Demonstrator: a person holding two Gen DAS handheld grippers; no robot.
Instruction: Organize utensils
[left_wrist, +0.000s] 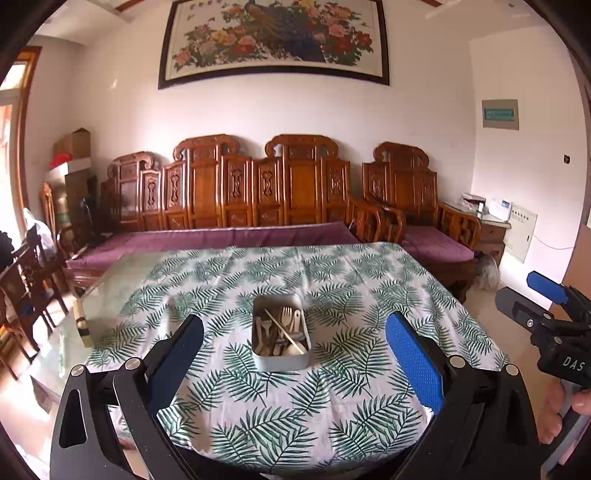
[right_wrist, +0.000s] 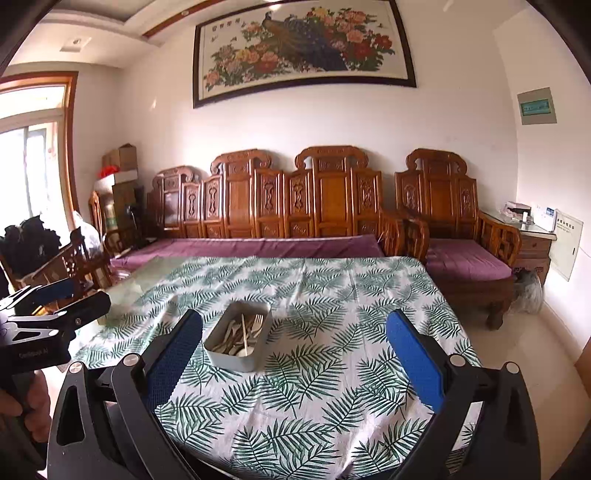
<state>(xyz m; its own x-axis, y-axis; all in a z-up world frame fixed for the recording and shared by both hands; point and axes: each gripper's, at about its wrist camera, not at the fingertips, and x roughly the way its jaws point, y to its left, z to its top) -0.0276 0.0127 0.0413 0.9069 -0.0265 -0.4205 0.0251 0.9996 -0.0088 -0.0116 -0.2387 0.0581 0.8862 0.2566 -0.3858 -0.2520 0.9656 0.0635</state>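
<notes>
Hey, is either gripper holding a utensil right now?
No, the left gripper and right gripper both stand wide open with nothing between them, and the utensils lie in the metal tin.

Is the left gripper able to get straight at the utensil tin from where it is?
Probably yes: the left gripper is open and aimed at the tin, with only bare tablecloth between.

The spoons and forks in the metal tin pile up, so you can't count them. Your right gripper is cut off at the right edge. The wall panel's writing is too small.
</notes>
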